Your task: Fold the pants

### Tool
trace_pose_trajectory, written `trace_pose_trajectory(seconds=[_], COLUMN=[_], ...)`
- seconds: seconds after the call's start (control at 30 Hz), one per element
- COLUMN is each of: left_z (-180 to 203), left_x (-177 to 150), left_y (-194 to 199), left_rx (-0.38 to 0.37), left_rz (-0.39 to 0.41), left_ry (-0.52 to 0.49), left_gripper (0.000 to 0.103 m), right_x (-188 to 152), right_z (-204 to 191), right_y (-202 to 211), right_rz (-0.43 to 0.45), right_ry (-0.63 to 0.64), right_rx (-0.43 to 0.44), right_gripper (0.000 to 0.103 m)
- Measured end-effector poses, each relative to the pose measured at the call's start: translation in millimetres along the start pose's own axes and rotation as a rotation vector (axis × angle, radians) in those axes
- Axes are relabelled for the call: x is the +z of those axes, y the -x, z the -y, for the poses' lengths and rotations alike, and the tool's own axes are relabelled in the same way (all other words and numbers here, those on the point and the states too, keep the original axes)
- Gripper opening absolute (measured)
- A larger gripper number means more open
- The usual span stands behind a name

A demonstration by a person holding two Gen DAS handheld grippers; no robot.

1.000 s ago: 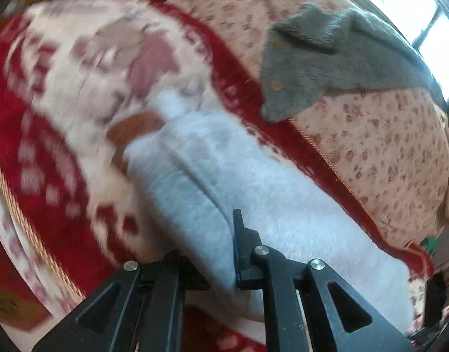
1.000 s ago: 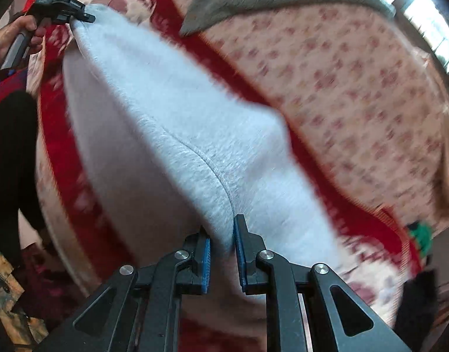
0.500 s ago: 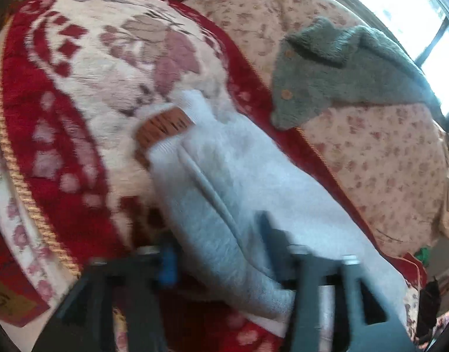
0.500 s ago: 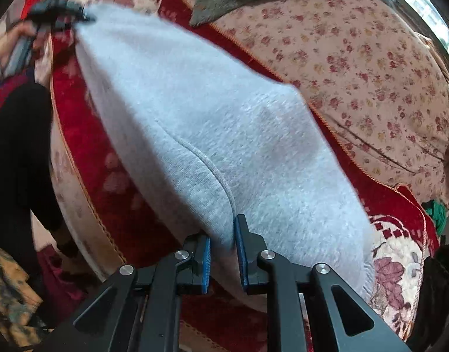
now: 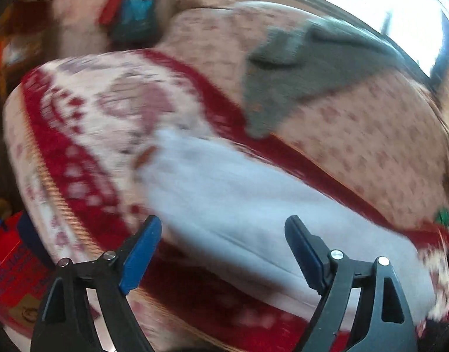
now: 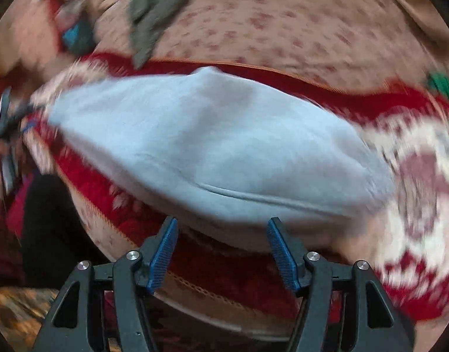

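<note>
The light grey pants (image 5: 253, 205) lie folded in a long strip on the red and cream patterned blanket (image 5: 77, 135). They also show in the right wrist view (image 6: 212, 146). My left gripper (image 5: 224, 252) is open and empty, just in front of the near edge of the pants. My right gripper (image 6: 223, 252) is open and empty, just short of the pants' seamed edge. The left gripper (image 6: 7, 123) shows blurred at the far left of the right wrist view. Both views are motion-blurred.
A grey knitted garment (image 5: 298, 73) lies on the floral bed cover (image 5: 371, 146) behind the pants, also in the right wrist view (image 6: 154, 14). A blue object (image 5: 133, 14) sits at the back. The bed edge (image 6: 218, 296) runs just below my right gripper.
Both grippers have opened and let go of the pants, which now lie flat on the blanket. Both grippers have drawn back from the cloth.
</note>
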State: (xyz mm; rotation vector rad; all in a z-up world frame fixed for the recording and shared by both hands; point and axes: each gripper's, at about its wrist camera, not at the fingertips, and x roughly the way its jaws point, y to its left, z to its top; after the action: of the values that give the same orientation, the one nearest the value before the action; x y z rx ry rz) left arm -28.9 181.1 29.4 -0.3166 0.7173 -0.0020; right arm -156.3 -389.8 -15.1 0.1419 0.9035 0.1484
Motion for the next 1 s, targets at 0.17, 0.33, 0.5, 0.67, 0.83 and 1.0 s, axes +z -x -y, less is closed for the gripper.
trace_pose_trajectory(seconds=[0.17, 0.33, 0.5, 0.67, 0.83, 1.0], left_z=[91.7, 165.4, 228.2, 268.3, 280.2, 285.4], left_x=[-27.8, -61.7, -95.0, -125.4, -143.7, -147.3], left_y=[-1.0, -8.4, -20.0, -33.3, -56.1, -58.4], left_rx=[-0.191, -0.355, -0.466, -0.524, -0.511, -0.512], left_rz=[-0.081, -0.183, -0.264, -0.342, -0.417, -0.423], left_ry=[-0.207, -0.328, -0.427, -0.475, -0.451, -0.467], left_gripper=[0.088, 0.088, 0.088, 0.088, 0.088, 0.092], right_x=[-10.1, -24.2, -33.3, -23.8, -10.5, -8.7], right_z=[65.3, 102.7, 131.0, 141.1, 150.7, 128.7], right_y=[-5.1, -13.8, -31.6, -61.8, -74.7, -12.6], right_rz=[0.01, 0.038, 0.086, 0.106, 0.178, 0.283], right_ry=[-0.376, -0.572, -0.768, -0.858, -0.864, -0.73], right_rx=[0.158, 0.22, 0.326, 0.409, 0.471, 0.458], right_gripper=[0.077, 0.079, 0.088, 0.095, 0.049, 0.035])
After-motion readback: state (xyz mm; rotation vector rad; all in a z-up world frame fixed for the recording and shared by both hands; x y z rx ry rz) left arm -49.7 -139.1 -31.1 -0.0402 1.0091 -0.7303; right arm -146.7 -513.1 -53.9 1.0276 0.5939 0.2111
